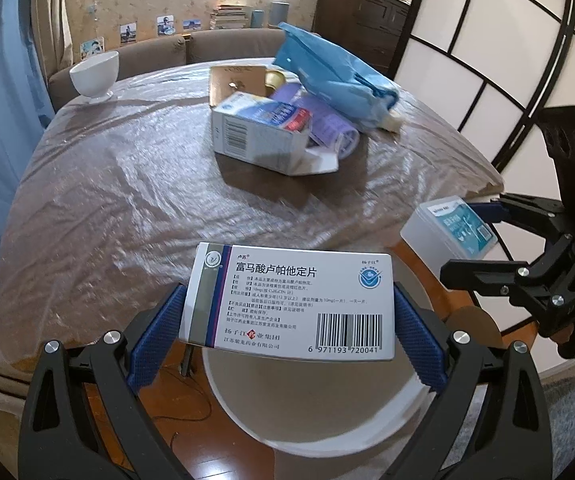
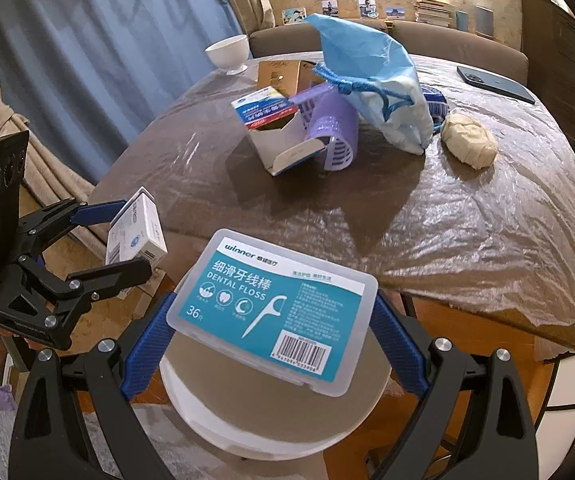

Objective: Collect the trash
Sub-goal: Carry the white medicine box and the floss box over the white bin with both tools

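Note:
My left gripper (image 1: 289, 320) is shut on a white medicine box (image 1: 291, 300) with a barcode, held over the white round bin (image 1: 311, 412) on the floor beside the table. It also shows in the right wrist view (image 2: 137, 228). My right gripper (image 2: 271, 320) is shut on a clear dental floss box (image 2: 275, 312) with a teal label, above the same bin (image 2: 271, 420). The floss box shows in the left wrist view (image 1: 451, 228) at the right. On the table lie an open medicine carton (image 1: 259, 132), a purple roller (image 1: 327, 124), a blue bag (image 1: 335, 76) and a crumpled paper wad (image 2: 469, 146).
The round table (image 1: 127, 200) carries a plastic cover. A white bowl (image 1: 95, 76) stands at its far left, a gold box (image 1: 239, 80) behind the carton, a dark phone (image 2: 495, 82) at the far right. A sofa and a folding screen (image 1: 487, 60) surround it.

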